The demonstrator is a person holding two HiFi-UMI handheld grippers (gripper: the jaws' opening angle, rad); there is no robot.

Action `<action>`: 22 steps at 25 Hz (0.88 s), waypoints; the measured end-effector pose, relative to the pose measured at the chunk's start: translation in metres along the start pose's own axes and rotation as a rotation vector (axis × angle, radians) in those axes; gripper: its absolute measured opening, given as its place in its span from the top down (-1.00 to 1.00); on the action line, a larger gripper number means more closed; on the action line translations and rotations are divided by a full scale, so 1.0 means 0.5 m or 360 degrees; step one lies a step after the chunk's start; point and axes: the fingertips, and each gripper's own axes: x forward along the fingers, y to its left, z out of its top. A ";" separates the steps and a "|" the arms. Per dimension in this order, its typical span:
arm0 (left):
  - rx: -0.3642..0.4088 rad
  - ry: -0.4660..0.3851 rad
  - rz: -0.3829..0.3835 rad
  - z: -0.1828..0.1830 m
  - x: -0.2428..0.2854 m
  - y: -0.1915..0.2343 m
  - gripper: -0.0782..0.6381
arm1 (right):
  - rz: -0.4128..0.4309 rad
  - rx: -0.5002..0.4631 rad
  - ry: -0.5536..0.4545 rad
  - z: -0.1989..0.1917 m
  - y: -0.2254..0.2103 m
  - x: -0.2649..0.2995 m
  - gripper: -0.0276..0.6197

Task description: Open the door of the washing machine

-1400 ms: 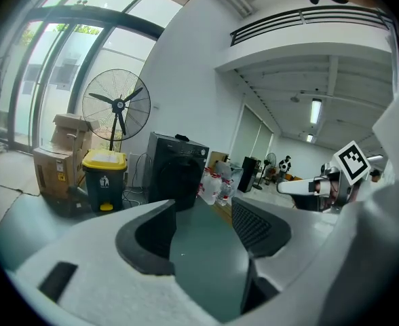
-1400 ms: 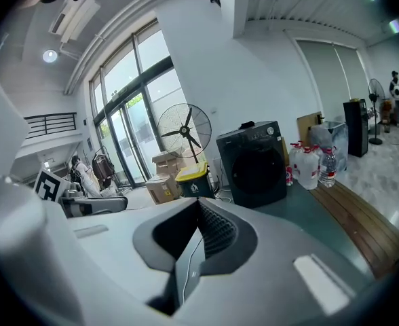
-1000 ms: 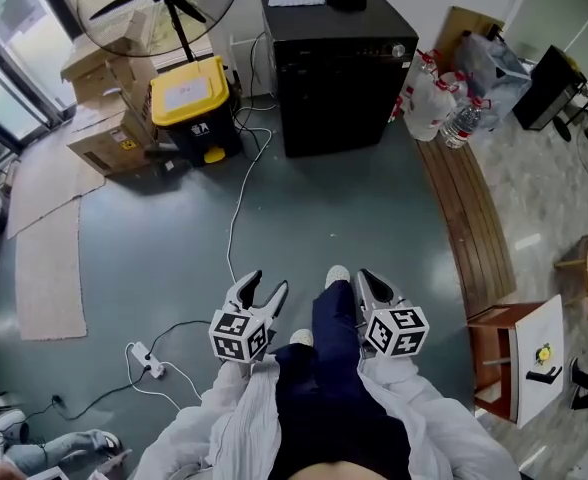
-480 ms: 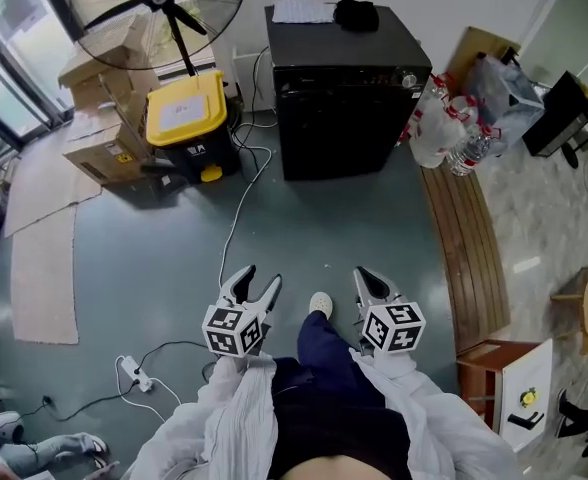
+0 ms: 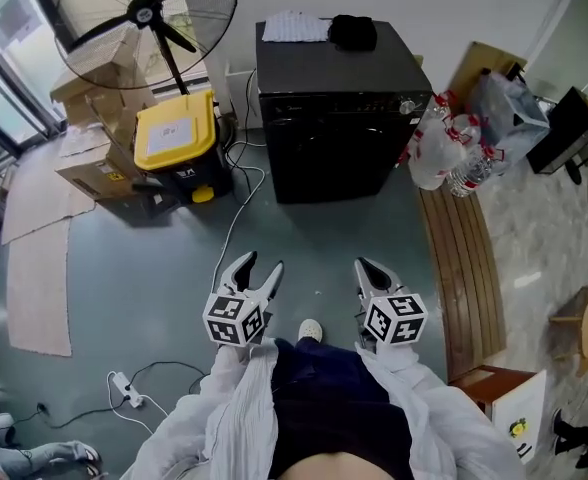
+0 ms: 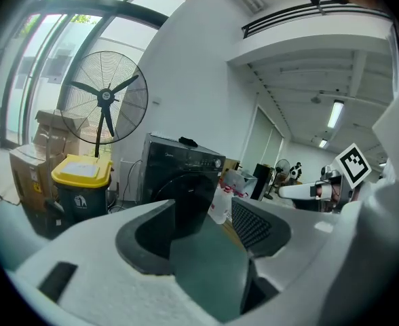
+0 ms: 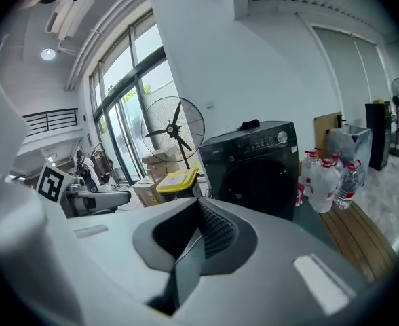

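We see the black washer (image 5: 329, 118), door shut, well ahead; left tongs (image 5: 260, 263) spread, right tongs (image 5: 364, 266) seemingly together.

The black box-shaped washing machine (image 5: 334, 128) stands against the white wall (image 5: 454, 8). A yellow-lidded plastic bin (image 5: 174, 133) sits left (clear plastic bottles (image 5: 434, 153) right).

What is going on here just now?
A person stands facing a black washing machine, holding a gripper in each hand. The left gripper has its jaws apart, the right gripper has them together, and both are empty. The door is shut, and neither gripper touches it.
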 end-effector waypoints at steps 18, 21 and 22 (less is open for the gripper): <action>-0.0064 0.0190 -0.0016 -0.008 0.192 0.124 0.08 | 0.0035 0.0147 0.0177 -0.007 -0.084 0.214 0.88; -0.0075 0.0197 -0.0022 0.030 0.271 0.178 0.08 | 0.0019 0.0165 0.0190 0.038 -0.117 0.301 0.88; -0.0089 0.0200 -0.0023 0.041 0.296 0.196 0.08 | 0.0022 0.0176 0.0198 0.053 -0.124 0.330 0.88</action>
